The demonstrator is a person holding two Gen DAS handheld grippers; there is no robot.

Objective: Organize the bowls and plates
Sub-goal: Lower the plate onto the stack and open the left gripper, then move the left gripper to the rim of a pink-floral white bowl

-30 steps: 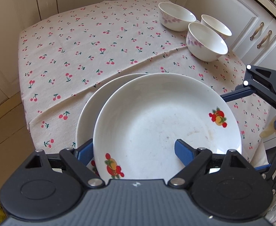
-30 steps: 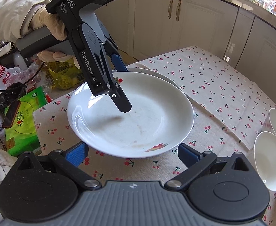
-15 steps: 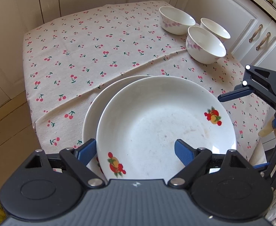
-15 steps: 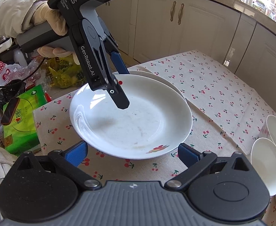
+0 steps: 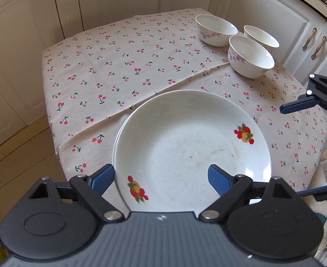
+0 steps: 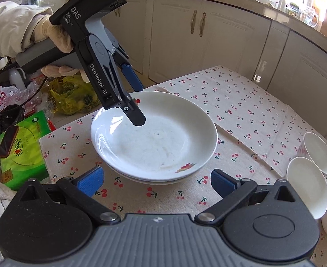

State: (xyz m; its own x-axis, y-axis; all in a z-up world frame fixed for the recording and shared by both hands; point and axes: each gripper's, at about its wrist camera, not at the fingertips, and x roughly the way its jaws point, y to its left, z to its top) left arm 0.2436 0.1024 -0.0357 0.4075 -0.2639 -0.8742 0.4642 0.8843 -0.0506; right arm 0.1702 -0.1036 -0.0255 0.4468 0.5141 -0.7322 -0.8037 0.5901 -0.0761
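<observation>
A white top plate [image 5: 185, 138] with fruit prints sits nested on a lower plate [image 5: 115, 146] on the cherry tablecloth. My left gripper [image 5: 161, 179] straddles its near rim, one finger inside the dish and one outside. Its jaws are opening and the pads do not press on the rim. In the right wrist view the left gripper [image 6: 140, 104] slants down over the top plate [image 6: 159, 138], whose stack partner, the lower plate [image 6: 141, 179], shows beneath. My right gripper [image 6: 156, 182] stands open just short of the stack, holding nothing. Three white bowls [image 5: 250, 59] cluster at the far right.
The tablecloth [image 5: 110, 73] covers a small table with edges dropping off on the left and near sides. White cabinets [image 6: 208, 44] ring the table. A green packet [image 6: 23, 151] and plastic bags [image 6: 70, 98] lie past the table's end. The bowls [image 6: 307, 184] stand near the right edge.
The top plate has come down and slid over the lower plate, now nested squarely on it. The left jaws have spread slightly. The right gripper has barely moved.
</observation>
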